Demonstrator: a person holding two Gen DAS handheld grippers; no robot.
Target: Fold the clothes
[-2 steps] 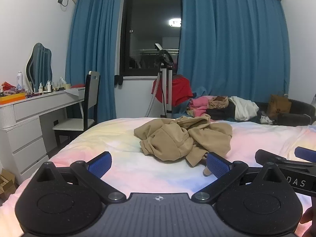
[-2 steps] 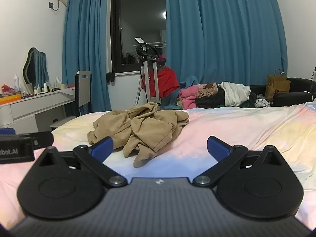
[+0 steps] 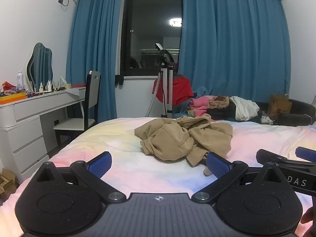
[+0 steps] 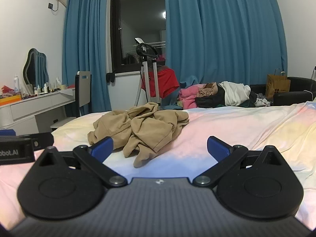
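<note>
A crumpled tan garment (image 3: 183, 138) lies in a heap on the pastel bed (image 3: 118, 138); it also shows in the right wrist view (image 4: 142, 128). My left gripper (image 3: 159, 163) is open and empty, just short of the garment's near edge. My right gripper (image 4: 160, 148) is open and empty, low over the sheet, with the garment ahead and to the left of it. The right gripper also shows at the right edge of the left wrist view (image 3: 286, 164). The left gripper shows at the left edge of the right wrist view (image 4: 19, 144).
A white dresser (image 3: 29, 122) with bottles and a mirror stands to the left, with a chair (image 3: 86, 108) beside it. A garment steamer stand (image 3: 165, 83) and a pile of clothes (image 3: 227, 106) lie behind the bed. A paper bag (image 4: 277, 86) sits on a dark sofa.
</note>
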